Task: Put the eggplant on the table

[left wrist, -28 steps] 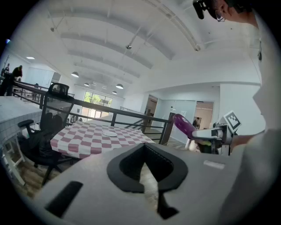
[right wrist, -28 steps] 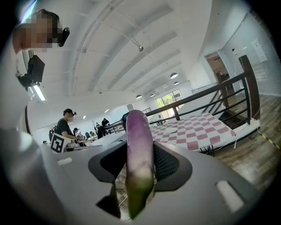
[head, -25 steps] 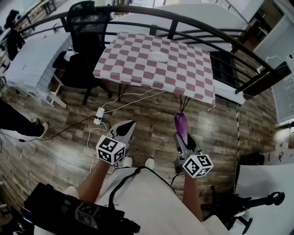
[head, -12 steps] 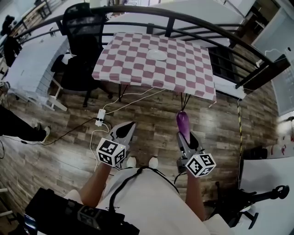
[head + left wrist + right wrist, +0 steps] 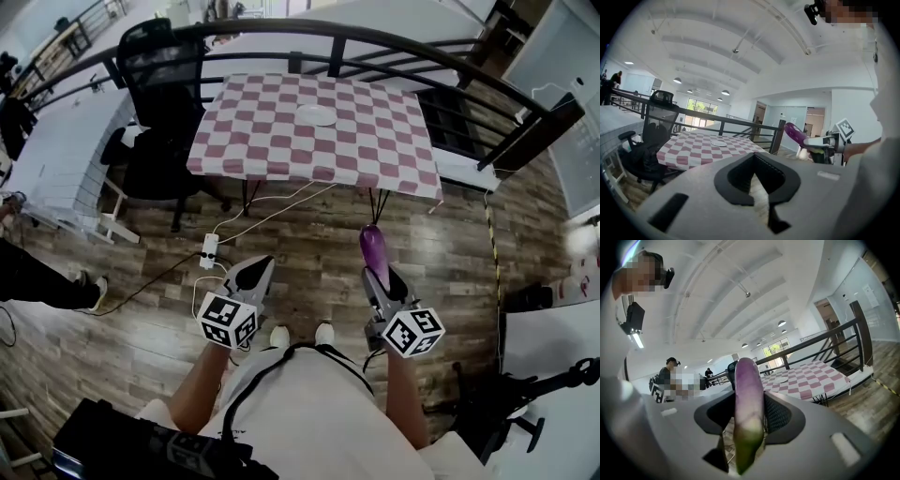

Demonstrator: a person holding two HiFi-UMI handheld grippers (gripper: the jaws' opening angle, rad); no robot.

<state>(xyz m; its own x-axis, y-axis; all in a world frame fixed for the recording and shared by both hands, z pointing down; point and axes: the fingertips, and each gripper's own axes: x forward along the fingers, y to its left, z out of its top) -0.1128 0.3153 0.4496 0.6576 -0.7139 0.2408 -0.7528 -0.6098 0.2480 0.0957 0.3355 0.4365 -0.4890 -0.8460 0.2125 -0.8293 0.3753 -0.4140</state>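
A long purple eggplant point(image 5: 372, 246) sticks out forward from my right gripper point(image 5: 381, 277), which is shut on its lower part above the wooden floor. In the right gripper view the eggplant point(image 5: 748, 390) stands upright between the jaws, its green end nearest the camera. My left gripper point(image 5: 260, 266) hangs level beside it, shut and holding nothing; its own view shows only floor behind the jaws point(image 5: 754, 157). Ahead stands the table with the red-and-white checked cloth point(image 5: 272, 141), bearing a white plate point(image 5: 317, 114). The left gripper view also catches the eggplant point(image 5: 796, 132).
A black office chair point(image 5: 164, 84) stands left of the table. A dark railing point(image 5: 394, 42) curves behind it. A power strip with white cables point(image 5: 208, 249) lies on the floor. A white desk point(image 5: 56, 141) and a person's leg point(image 5: 37, 277) are at the left.
I have stepped a little closer to the table, and both grippers have come forward with me. The eggplant stays gripped in the right gripper; the left stays shut.
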